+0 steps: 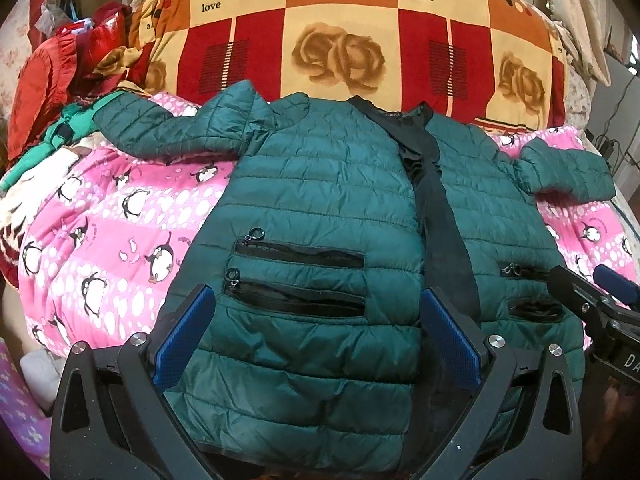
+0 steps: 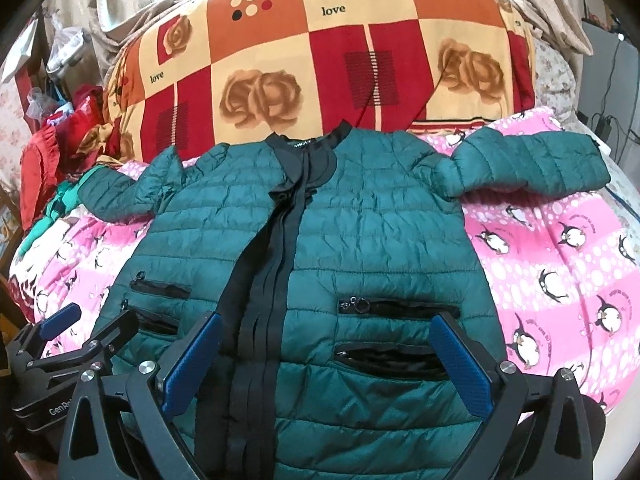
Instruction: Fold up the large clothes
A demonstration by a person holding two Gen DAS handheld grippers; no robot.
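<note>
Quilted, slightly glossy green jacket on soft matt printed cloth blanket.

Both wrist views close above jacket hem, facing collar.

A home bedroom is showing here: a bed wearing a penguin quilt, a rose-print duvet lying behind.

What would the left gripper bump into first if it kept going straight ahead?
Most likely the green puffy jacket. The left gripper is open, pointing over the jacket's zip pockets. How high it hovers above the fabric is hard to judge.
</note>
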